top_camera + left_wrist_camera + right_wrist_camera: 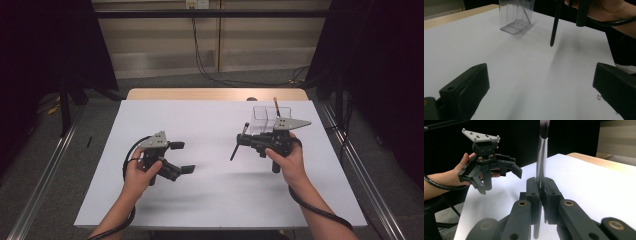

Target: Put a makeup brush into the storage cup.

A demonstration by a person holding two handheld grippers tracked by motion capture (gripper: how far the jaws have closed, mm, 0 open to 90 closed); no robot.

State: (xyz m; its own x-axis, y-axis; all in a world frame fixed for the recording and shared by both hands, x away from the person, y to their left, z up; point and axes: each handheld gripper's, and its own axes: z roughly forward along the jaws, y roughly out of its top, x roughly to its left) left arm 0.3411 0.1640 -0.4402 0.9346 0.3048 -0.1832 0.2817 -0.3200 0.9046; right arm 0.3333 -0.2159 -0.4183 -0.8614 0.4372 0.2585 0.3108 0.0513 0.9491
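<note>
We grip a slim makeup brush upright in our right gripper, just in front of the clear plastic organizer. Our left gripper hovers wide and empty, well left of that organizer.

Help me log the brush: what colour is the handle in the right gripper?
Black, the brush handle, clearest in the left gripper view; the right gripper clamps it.

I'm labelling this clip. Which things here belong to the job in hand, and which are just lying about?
In the job:
right gripper, fingers shut on a makeup brush
clear plastic organizer
left gripper, open

Lying about:
cables on the floor
</note>
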